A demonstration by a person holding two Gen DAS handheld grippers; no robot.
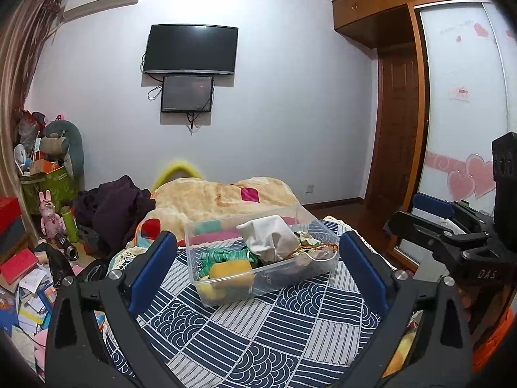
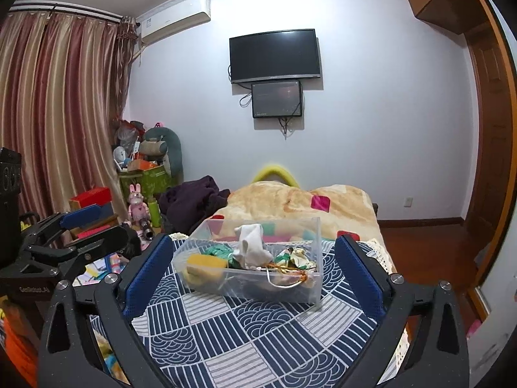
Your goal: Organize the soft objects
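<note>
From the left wrist, our left gripper [image 1: 258, 265] has its jaws wide apart and holds nothing. One clear box [image 1: 260, 258] sits on the blue patterned cover [image 1: 258, 339], at 12 o'clock between our fingers. Inside we count one white cloth [image 1: 271, 236], one green ribbon bundle [image 1: 226, 255] and one yellow sponge [image 1: 231, 273]. Our right gripper [image 1: 433, 223] shows at 3 o'clock.

From the right wrist, our right gripper [image 2: 255, 274] is wide apart too, with nothing in it. The same box [image 2: 248, 258] is at 12 o'clock. The cloth [image 2: 250, 245] pokes up above the rim, and a tangle of cords [image 2: 287, 270] lies at the box's 4 o'clock side.

We think the light box could slide or tip on the soft bed if we bump it. Pulling one thing might drag the tangle out with it.
</note>
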